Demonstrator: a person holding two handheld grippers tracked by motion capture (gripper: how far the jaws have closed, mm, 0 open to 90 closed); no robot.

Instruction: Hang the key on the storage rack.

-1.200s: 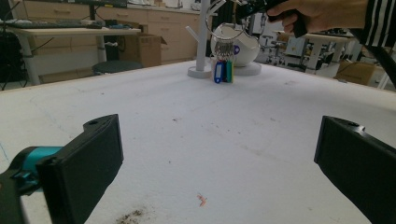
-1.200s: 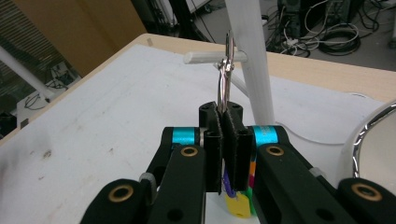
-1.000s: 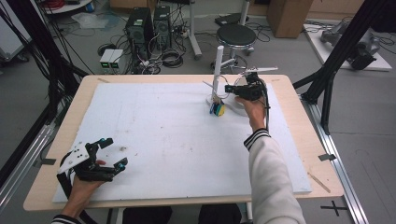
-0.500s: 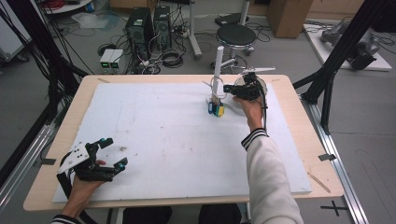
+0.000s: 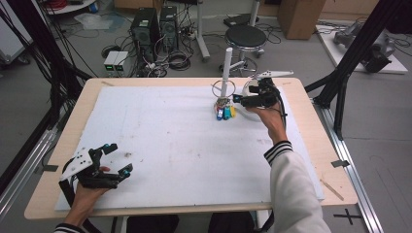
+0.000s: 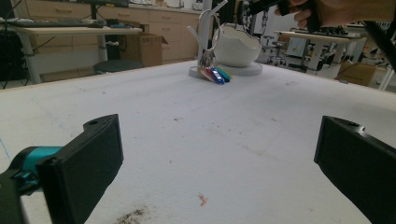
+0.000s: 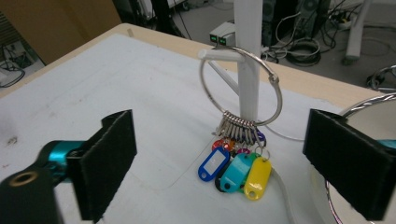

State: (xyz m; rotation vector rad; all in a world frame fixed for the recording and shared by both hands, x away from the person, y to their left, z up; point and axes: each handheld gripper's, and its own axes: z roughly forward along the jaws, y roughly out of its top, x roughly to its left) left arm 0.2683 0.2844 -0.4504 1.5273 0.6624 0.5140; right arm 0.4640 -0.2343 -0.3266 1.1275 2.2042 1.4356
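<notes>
A metal key ring (image 7: 279, 95) hangs on a peg of the white stand (image 7: 247, 28), and its bunch of coloured tags (image 7: 233, 170) rests on the white mat. My right gripper (image 7: 219, 123) faces the ring. Its jaws have just been opening, stand wide apart, and nothing is between them. In the high view it hovers (image 5: 236, 99) just right of the stand (image 5: 226, 65) and tags (image 5: 224, 113). My left gripper (image 5: 120, 158) lies open and empty on the mat at the near left. Its wide jaws (image 6: 219, 163) look across the mat toward the tags (image 6: 215, 74).
A white bowl (image 6: 236, 46) stands right of the stand, partly behind the right hand in the high view. The white mat (image 5: 170, 136) covers most of the wooden table (image 5: 316, 145). A small dark smudge (image 5: 129, 155) marks the mat near the left gripper.
The right gripper has drawn back a little from the stand and its jaws have opened. The key ring stays on the peg. The left gripper has not moved.
</notes>
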